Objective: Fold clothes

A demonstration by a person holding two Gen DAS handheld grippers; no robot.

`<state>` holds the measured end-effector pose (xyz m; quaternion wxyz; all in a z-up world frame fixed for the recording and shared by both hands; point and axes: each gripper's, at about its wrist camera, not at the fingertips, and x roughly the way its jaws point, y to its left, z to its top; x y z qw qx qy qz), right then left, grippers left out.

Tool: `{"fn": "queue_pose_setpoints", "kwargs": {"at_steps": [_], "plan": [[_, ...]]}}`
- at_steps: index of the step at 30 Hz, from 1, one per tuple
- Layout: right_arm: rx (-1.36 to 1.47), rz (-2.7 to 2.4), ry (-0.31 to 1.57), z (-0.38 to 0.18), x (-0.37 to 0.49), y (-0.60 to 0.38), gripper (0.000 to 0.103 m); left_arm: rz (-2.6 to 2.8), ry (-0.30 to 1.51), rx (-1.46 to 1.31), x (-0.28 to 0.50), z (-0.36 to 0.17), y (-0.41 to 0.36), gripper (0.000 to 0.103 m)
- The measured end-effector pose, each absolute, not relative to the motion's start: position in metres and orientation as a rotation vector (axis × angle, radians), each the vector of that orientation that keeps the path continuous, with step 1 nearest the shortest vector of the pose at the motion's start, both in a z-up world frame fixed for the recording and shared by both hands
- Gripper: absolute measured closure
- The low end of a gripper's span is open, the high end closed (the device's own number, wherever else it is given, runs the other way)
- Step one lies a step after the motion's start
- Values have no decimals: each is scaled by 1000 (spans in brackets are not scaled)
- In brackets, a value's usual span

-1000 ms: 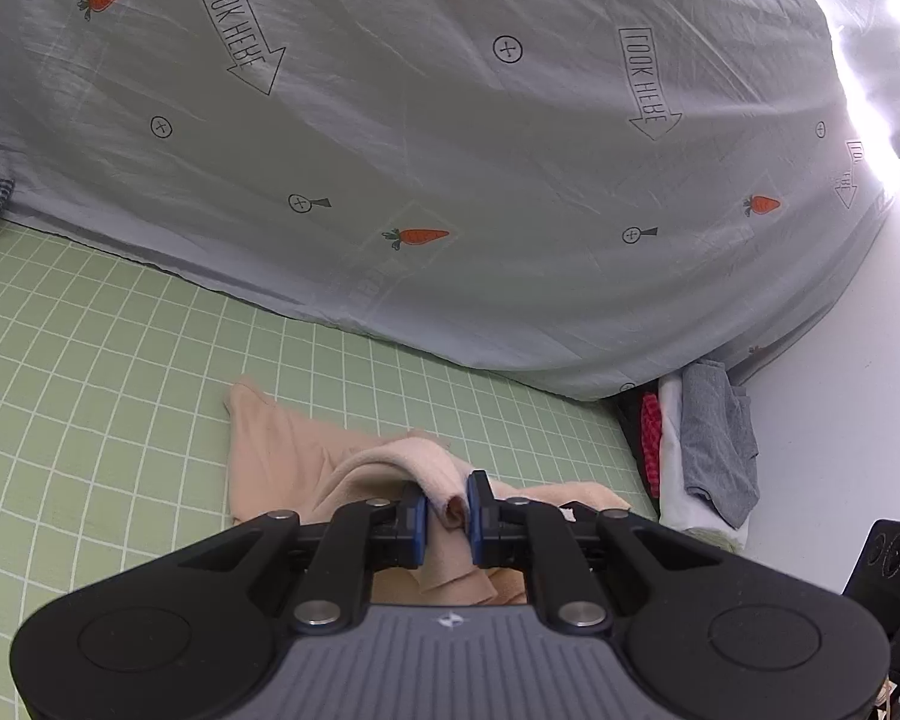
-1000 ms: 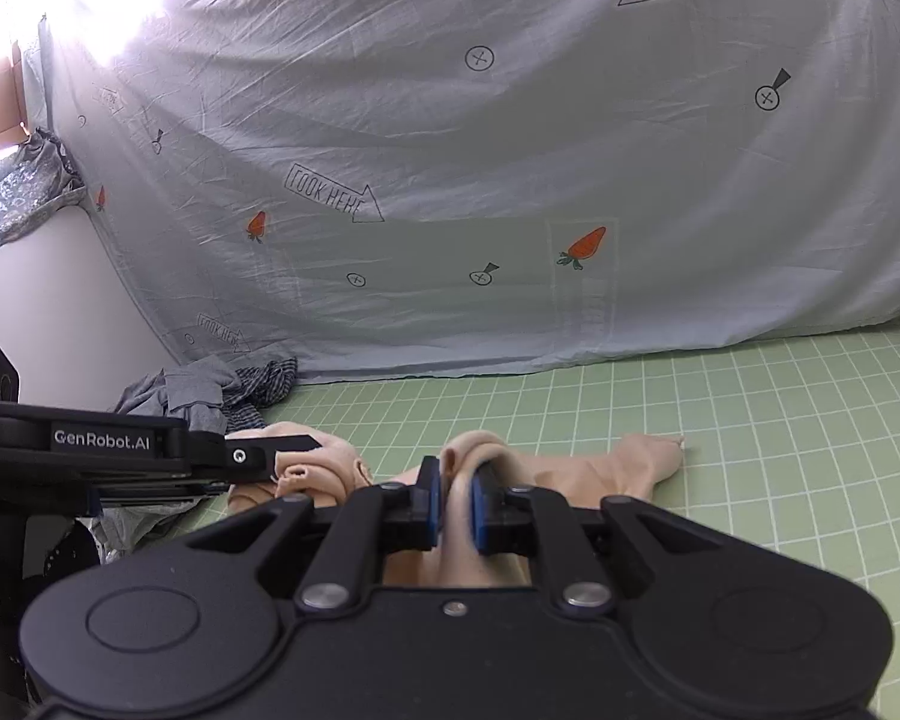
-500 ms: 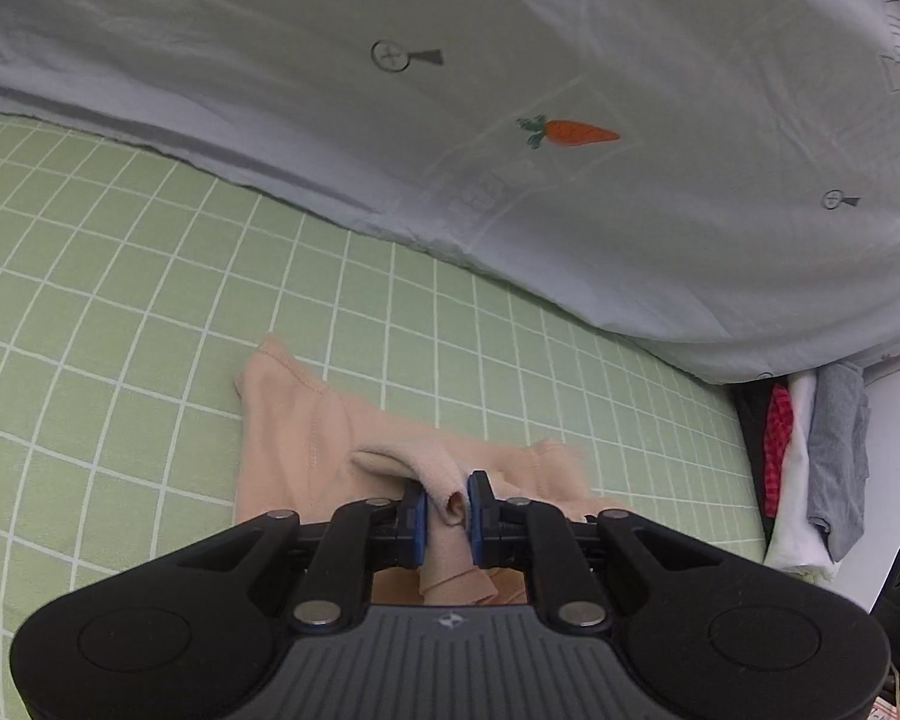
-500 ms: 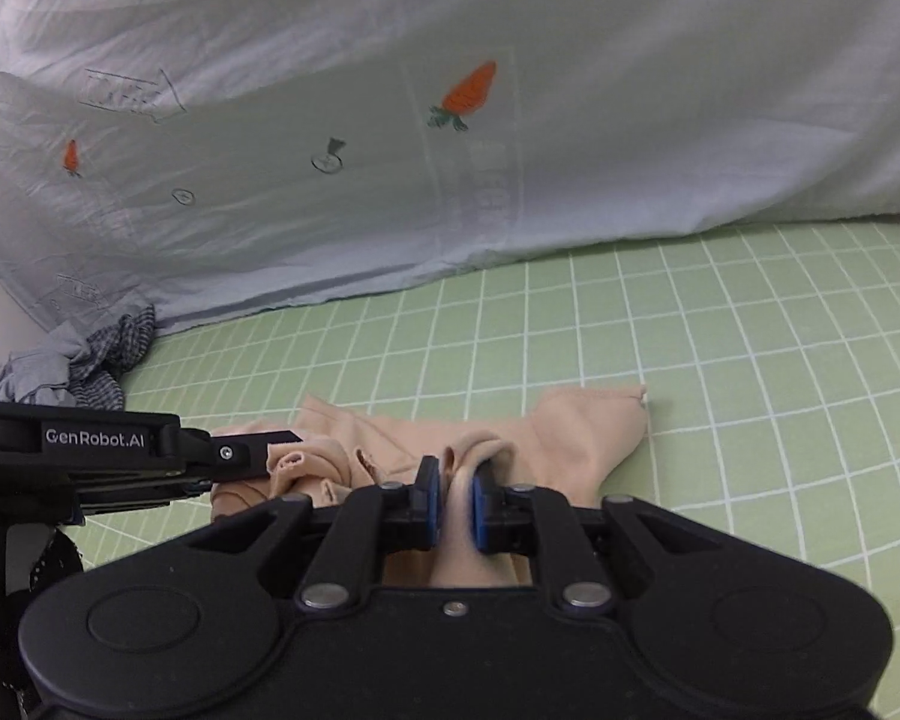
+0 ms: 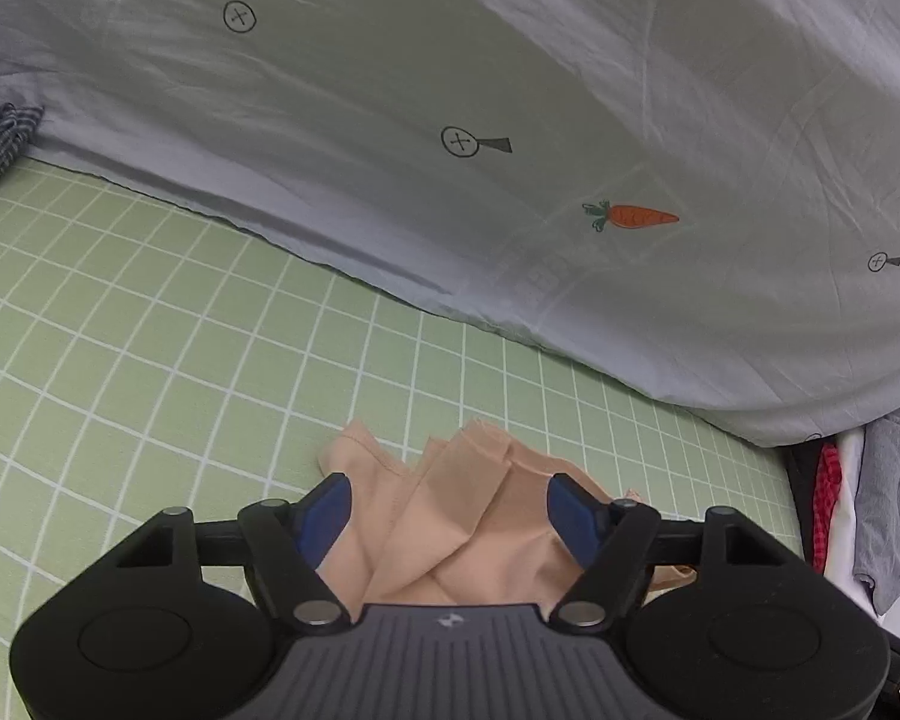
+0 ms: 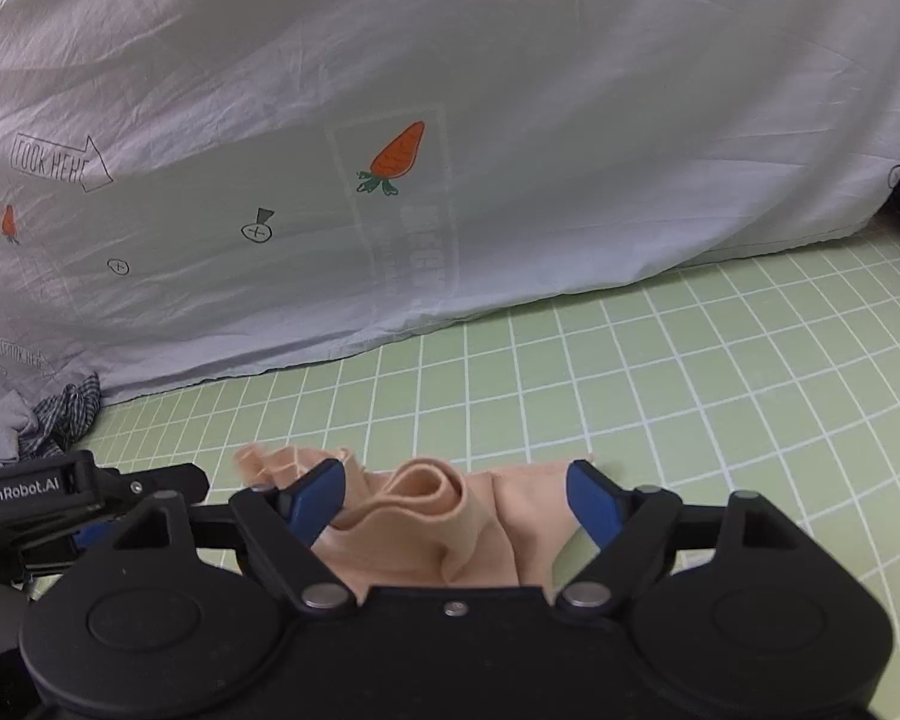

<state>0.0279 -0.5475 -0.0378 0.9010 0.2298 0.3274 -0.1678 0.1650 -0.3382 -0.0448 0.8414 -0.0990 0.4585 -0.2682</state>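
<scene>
A beige garment point(image 5: 450, 516) lies bunched on the green grid mat point(image 5: 150, 348). My left gripper point(image 5: 453, 507) is open, its blue pads on either side of the cloth without pinching it. In the right wrist view the same garment point(image 6: 438, 516) lies in loose folds, and my right gripper point(image 6: 456, 501) is open over it. The left gripper's body point(image 6: 60, 498) shows at the left edge of the right wrist view, close beside the garment.
A pale grey sheet printed with carrots point(image 5: 510, 120) hangs behind the mat point(image 6: 660, 372). A checked cloth heap point(image 6: 60, 414) lies at the mat's left end. Folded clothes in red, white and grey point(image 5: 858, 510) are stacked at the right end.
Both grippers were shut on the beige garment and lowered it to the mat; both have now opened and let it go. The garment lies on the mat.
</scene>
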Motion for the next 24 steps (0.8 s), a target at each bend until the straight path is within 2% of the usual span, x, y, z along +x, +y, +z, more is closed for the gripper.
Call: {"fn": "queue_pose_setpoints", "kwargs": {"at_steps": [4, 11, 19, 24], "plan": [[463, -367, 723, -46, 13, -537, 16, -518, 982, -123, 148, -47, -327, 13], [457, -387, 842, -72, 6, -527, 16, -540, 1132, 11, 123, -88, -334, 13], [493, -381, 913, -97, 28, -544, 15, -537, 1146, 60, 142, -111, -347, 7], [532, -375, 933, -106, 44, -558, 15, -574, 1138, 71, 162, -120, -360, 7]]}}
